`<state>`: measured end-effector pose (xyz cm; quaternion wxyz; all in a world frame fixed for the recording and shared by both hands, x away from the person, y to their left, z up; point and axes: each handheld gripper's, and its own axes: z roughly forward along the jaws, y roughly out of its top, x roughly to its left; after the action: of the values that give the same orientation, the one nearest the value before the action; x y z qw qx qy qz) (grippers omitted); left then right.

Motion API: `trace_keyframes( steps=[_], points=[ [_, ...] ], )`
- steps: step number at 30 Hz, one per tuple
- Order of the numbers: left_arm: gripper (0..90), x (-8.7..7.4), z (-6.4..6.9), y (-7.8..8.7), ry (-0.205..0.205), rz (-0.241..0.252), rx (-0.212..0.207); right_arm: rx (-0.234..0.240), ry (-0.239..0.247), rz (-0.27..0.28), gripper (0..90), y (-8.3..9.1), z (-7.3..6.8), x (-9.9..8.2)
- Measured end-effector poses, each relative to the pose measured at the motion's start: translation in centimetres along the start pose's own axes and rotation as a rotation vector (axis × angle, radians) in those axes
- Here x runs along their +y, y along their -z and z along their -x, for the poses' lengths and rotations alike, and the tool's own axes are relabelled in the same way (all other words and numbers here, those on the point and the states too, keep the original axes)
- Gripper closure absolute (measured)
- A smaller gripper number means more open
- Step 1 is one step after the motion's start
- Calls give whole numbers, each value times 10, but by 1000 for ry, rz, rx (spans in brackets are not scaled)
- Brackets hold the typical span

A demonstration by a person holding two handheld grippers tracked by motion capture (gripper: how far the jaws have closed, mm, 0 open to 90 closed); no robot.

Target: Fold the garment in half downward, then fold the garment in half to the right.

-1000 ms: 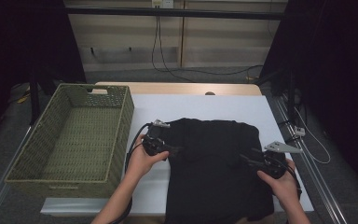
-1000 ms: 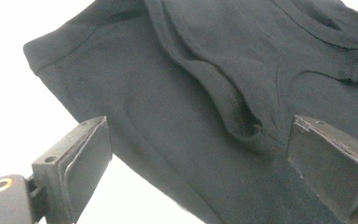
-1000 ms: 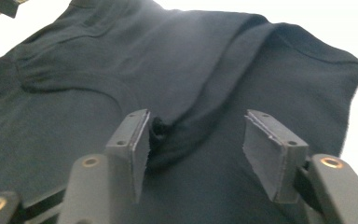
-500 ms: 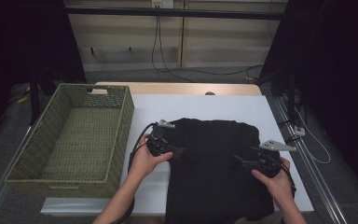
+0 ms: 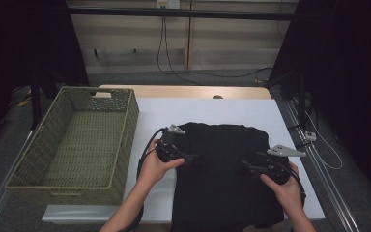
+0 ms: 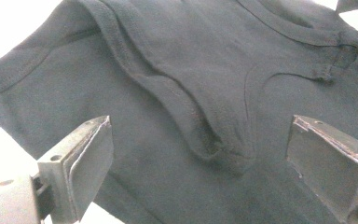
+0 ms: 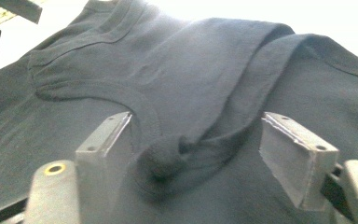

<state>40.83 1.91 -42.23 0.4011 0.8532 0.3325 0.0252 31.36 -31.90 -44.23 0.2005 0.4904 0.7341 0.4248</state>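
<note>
Near edge of the black cotton-knit garment runs off the bottom of the high view; its hem there can't be made out. Against the black cloth the dark jaws of both grippers are hard to separate in that view. Forearms are cut by the frame bottom.

Left gripper: jaws stand well apart, nothing between the pads but air, cloth lying beneath. In the left gripper view a raised fold of ribbed, stitched edging ends in a rounded lump about midway between the jaws, touching neither.

Right gripper: jaws apart and not pressing; they have just been closing a little after opening wider. In the right gripper view a bunched knot of the ribbed edging sits between them, just beside the left-hand jaw; contact there I cannot tell. The other jaw is clear of the cloth ridge.

Garment lies flat on the white table sheet, directly under and ahead of both grippers, spanning the gap between them. Matte soft knit, double-stitched seams, curved neckline band.

Woven olive-green rectangular basket, coarse wicker weave, cut-out handle in the far wall, sits well out beyond the left gripper's outer side
</note>
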Motion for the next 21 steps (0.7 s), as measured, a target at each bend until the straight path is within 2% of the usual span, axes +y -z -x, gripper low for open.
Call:
trace_keyframes(
  steps=[4, 9, 13, 15, 16, 18, 21],
  points=[
    [91, -1, 0, 0, -15, 4, -20, 10, 20, -6, 270, -4, -6, 2],
    [102, -2, 3, -1, -36, 3, -24, 17, 35, -21, 280, -9, -8, 2],
    [143, -1, 6, -2, -57, 12, -18, 6, 37, -32, 334, -12, -8, 2],
    [181, -1, 6, -3, -64, 13, -14, 0, 49, -39, 377, -14, -8, 1],
    [196, -1, 7, -4, -71, 9, -1, -21, 50, -47, 422, -15, -8, 0],
    [242, -1, 8, -7, -79, 16, 1, -15, 45, -52, 495, -15, -6, -1],
    [309, -1, 9, -12, -88, -1, 2, -21, 55, -75, 630, -17, -6, -4]
  ],
)
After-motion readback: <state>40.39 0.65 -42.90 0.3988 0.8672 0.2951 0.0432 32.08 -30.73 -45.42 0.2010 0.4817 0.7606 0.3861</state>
